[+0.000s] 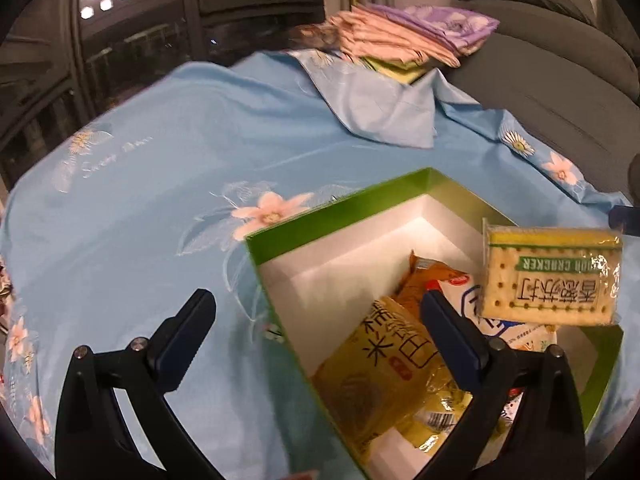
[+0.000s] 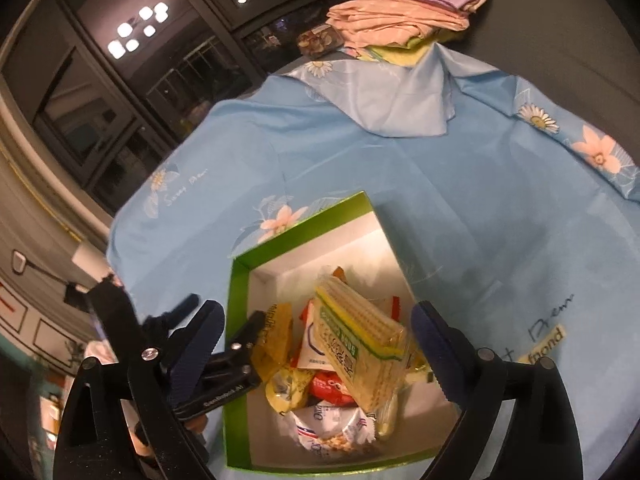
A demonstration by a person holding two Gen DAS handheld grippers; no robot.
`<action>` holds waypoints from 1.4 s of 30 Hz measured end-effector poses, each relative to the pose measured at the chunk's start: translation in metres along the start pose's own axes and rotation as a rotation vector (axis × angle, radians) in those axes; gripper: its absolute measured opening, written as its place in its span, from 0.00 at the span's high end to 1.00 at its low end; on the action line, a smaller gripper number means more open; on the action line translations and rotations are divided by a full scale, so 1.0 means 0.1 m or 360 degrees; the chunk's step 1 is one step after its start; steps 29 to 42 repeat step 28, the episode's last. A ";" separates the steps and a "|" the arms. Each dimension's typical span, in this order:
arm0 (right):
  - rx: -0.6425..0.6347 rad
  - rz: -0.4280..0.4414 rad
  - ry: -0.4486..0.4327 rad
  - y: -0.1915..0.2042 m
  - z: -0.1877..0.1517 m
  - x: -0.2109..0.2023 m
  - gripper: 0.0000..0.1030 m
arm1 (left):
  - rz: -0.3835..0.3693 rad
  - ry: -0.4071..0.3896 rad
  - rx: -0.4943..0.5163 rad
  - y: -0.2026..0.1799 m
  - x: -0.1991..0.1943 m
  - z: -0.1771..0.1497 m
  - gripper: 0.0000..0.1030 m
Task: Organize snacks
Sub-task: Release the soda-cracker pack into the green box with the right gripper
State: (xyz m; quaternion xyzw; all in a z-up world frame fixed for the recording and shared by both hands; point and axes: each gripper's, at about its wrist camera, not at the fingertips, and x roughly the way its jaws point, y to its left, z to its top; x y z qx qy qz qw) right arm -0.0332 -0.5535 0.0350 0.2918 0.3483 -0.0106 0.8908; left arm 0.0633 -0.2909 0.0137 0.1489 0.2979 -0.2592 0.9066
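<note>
At far left we see our left gripper (image 1: 316, 316) with fingers spread wide over the green box (image 1: 340, 208). The cracker pack (image 2: 360, 340) hangs above the snacks piled inside it, touching neither pad of our right gripper (image 2: 316, 332), also spread wide, on the blue cloth (image 2: 480, 200).

One green box (image 2: 238, 312) sits on one blue flowered cloth (image 1: 168, 168). Inside or over it I count one pack of soda crackers (image 2: 360, 350), one yellow rice-cake packet (image 1: 380, 364), one orange packet (image 1: 424, 280), one red packet (image 2: 332, 390) and at least two white ones (image 2: 316, 344), though the heap hides some. One stack of folded fabrics (image 1: 408, 36) lies at the back. Two claws (image 1: 316, 334) (image 2: 316, 354)
</note>
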 end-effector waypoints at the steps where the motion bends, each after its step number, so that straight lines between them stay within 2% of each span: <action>1: 0.0005 -0.0022 -0.0003 0.00 -0.01 0.00 0.08 | 0.0008 -0.0014 -0.0010 0.00 -0.02 0.00 0.00; 8: 0.0015 -0.0058 -0.0049 -0.01 -0.03 -0.18 0.08 | -0.0018 -0.0021 -0.0099 0.07 -0.15 -0.03 0.00; 19: -0.0034 -0.0061 -0.0057 0.19 -0.24 -0.29 0.08 | 0.0110 -0.0095 -0.0181 0.29 -0.48 -0.19 0.00; 25: -0.0023 -0.0028 -0.0004 0.31 -0.39 -0.21 0.08 | 0.0122 -0.0100 -0.0261 0.48 -0.62 -0.35 0.00; 28: -0.0038 -0.0030 0.0019 0.39 -0.45 -0.17 0.08 | 0.0187 -0.0085 -0.0232 0.51 -0.66 -0.40 0.00; 42: -0.0038 -0.0030 0.0019 0.39 -0.45 -0.17 0.08 | 0.0187 -0.0085 -0.0232 0.51 -0.66 -0.40 0.00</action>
